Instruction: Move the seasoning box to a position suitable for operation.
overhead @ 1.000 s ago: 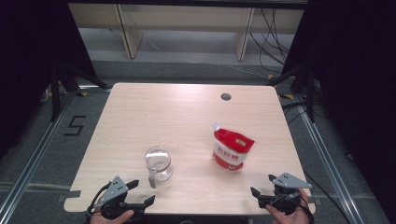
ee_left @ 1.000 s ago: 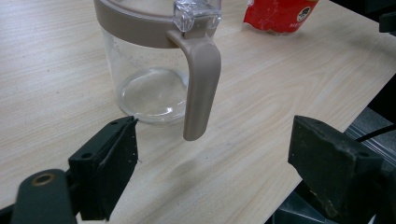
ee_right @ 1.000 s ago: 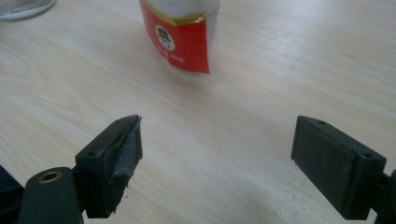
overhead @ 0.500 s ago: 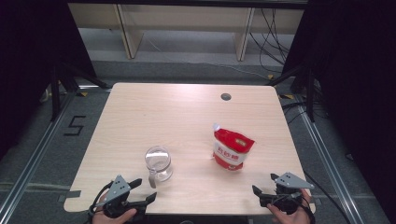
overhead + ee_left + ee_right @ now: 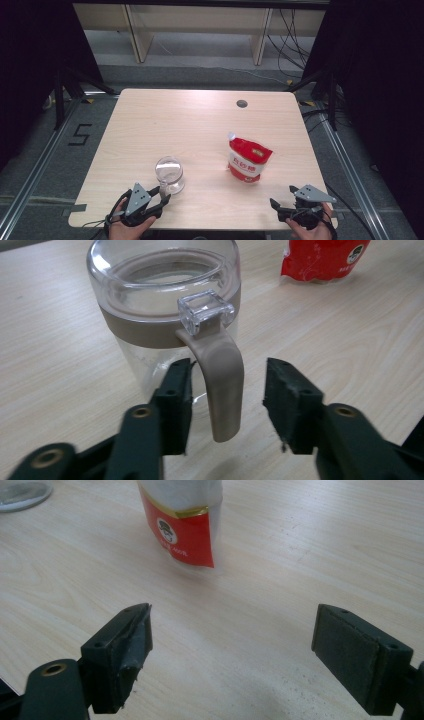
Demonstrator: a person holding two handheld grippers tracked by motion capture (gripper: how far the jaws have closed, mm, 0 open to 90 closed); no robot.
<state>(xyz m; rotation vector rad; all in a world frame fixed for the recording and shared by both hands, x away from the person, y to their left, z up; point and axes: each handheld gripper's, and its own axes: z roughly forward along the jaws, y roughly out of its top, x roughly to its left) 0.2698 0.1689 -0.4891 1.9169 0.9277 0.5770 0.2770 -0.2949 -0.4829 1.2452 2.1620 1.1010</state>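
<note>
Beyond the right gripper [image 5: 230, 650], the red pouch [image 5: 181, 522] was cut off by the picture's top edge, its small print unreadable. Ahead of the left gripper [image 5: 227, 400], the glass jug [image 5: 165, 315] hid behind its handle [image 5: 220, 380].

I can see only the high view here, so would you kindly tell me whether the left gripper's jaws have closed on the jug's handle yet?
Observer: Not yet. In the left gripper view the left gripper is open, with the beige handle of the clear jug between its jaws and a gap on each side.
Operator: Thank you. Is the jug's lid on?
Observer: Yes, a clear lid sits in the beige band, its square tab right above the handle.
Operator: And the right gripper?
Observer: The right gripper is wide open above bare table, with the red pouch standing ahead of it, untouched.
</note>
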